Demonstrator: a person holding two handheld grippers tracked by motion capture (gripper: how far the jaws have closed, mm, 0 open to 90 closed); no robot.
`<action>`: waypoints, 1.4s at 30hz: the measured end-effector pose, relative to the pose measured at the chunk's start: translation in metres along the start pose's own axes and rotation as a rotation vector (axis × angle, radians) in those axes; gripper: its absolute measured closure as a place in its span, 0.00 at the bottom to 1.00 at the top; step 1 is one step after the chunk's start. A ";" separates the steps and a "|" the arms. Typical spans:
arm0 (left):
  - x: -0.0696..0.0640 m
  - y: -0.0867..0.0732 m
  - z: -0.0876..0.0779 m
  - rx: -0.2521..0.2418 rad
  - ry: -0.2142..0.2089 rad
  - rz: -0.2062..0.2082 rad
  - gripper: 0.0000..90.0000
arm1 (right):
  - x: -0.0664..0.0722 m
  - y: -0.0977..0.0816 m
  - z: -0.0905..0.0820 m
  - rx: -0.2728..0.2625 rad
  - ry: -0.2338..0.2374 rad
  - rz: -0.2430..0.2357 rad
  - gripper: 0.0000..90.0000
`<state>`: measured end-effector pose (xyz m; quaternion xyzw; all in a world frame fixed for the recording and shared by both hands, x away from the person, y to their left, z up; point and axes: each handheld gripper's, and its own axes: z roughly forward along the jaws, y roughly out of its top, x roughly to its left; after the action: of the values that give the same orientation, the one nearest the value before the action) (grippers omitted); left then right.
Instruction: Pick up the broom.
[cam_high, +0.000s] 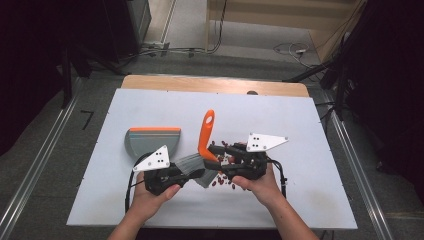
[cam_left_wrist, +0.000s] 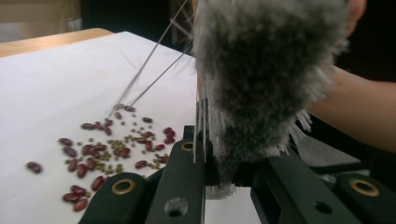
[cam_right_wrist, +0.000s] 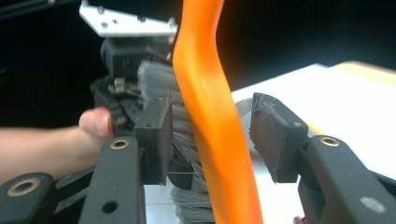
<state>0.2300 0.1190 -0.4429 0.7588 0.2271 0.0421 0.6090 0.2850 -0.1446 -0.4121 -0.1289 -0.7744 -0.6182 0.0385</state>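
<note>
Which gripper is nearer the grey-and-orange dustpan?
Left. The left gripper, shut on the brush's bristles, sits just below the dustpan; the right gripper is farther right, around the orange handle.

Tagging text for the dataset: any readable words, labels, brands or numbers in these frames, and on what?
None readable.
Brush: orange handle and grey bristles plain, no brand.
Dustpan: plain grey with an orange strip, no label.
Grey plates on left gripper and right gripper: only dots, no print.
Floor mark left of the table: shaped like a 7, unclear.
</note>
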 end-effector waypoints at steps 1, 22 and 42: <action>-0.001 0.000 0.001 0.010 -0.010 0.006 0.95 | 0.000 -0.001 0.002 0.019 0.020 -0.001 0.53; 0.002 -0.005 0.005 -0.001 -0.148 -0.029 0.94 | -0.002 -0.007 0.001 0.027 0.152 0.018 0.76; 0.008 -0.017 -0.015 0.021 0.160 -0.056 0.17 | -0.007 -0.001 -0.009 0.061 -0.094 0.052 0.76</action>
<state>0.2268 0.1385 -0.4568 0.7527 0.2964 0.0832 0.5819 0.2907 -0.1542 -0.4121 -0.1767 -0.7903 -0.5862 0.0222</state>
